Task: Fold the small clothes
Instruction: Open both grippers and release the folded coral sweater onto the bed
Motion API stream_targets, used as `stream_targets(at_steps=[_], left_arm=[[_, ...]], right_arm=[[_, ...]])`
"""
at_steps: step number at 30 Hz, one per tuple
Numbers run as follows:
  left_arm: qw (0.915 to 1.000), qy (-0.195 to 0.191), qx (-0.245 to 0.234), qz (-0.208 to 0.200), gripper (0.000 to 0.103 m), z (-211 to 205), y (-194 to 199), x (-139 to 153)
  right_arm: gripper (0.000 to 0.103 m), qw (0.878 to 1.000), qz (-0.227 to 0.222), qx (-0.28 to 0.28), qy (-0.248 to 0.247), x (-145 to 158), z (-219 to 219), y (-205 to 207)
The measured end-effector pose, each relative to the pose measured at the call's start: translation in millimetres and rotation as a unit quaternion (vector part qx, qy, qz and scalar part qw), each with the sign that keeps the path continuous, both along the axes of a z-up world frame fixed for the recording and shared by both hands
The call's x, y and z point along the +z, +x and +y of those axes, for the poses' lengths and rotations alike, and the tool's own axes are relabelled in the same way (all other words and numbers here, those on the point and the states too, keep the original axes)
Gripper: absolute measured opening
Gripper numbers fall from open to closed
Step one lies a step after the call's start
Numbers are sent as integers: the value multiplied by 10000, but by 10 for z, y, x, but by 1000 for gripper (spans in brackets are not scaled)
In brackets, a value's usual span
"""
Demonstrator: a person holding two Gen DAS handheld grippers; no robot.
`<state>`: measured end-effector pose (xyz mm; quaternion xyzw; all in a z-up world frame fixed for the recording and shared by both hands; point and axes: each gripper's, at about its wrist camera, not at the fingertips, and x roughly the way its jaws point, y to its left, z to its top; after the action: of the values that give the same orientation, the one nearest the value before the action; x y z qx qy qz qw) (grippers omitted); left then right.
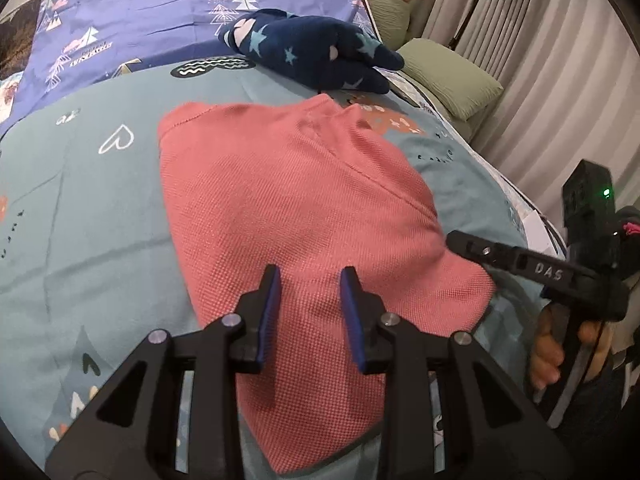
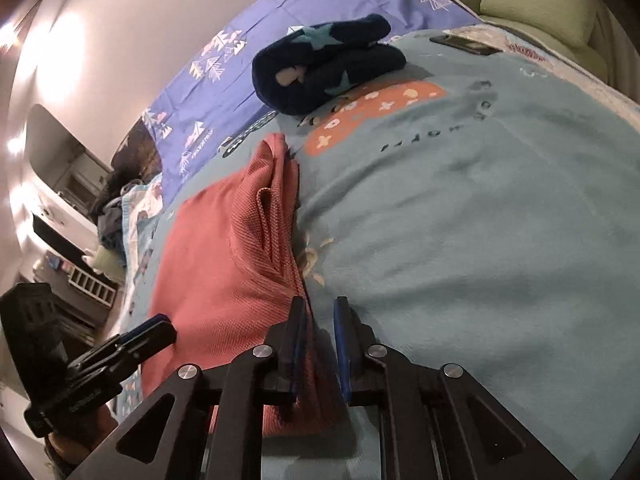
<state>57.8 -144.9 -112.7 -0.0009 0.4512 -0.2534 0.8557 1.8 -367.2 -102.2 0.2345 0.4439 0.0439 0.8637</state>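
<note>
A folded pink knit garment [image 1: 296,208] lies on the teal bedspread [image 1: 80,220]; it also shows in the right wrist view [image 2: 216,248]. My left gripper [image 1: 311,284] is open just above its near part, empty. My right gripper [image 2: 320,320] is at the garment's right edge, jaws narrowly apart with the pink edge between them; it shows from the side in the left wrist view [image 1: 456,240]. A folded navy garment with stars [image 1: 316,48] lies farther back, also in the right wrist view [image 2: 320,68].
A purple tree-print sheet [image 1: 180,4] covers the bed's far part. Green cushions [image 1: 452,76] and curtains [image 1: 540,40] stand to the right. A dark phone [image 2: 464,45] lies on the bedspread [image 2: 480,200] at the far right. Shelves [image 2: 80,280] stand left of the bed.
</note>
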Motion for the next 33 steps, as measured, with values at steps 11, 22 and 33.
stream_targets(at_steps=[11, 22, 33], left_arm=[[9995, -60, 217, -234, 39, 154, 151, 249], [9991, -30, 327, -267, 45, 103, 813, 125], [9985, -268, 480, -71, 45, 276, 938, 11]], right_arm=[[14, 9914, -472, 1206, -188, 414, 562, 566], [13, 9920, 102, 1166, -473, 25, 482, 1275], [7, 9882, -184, 1464, -413, 117, 447, 1404]])
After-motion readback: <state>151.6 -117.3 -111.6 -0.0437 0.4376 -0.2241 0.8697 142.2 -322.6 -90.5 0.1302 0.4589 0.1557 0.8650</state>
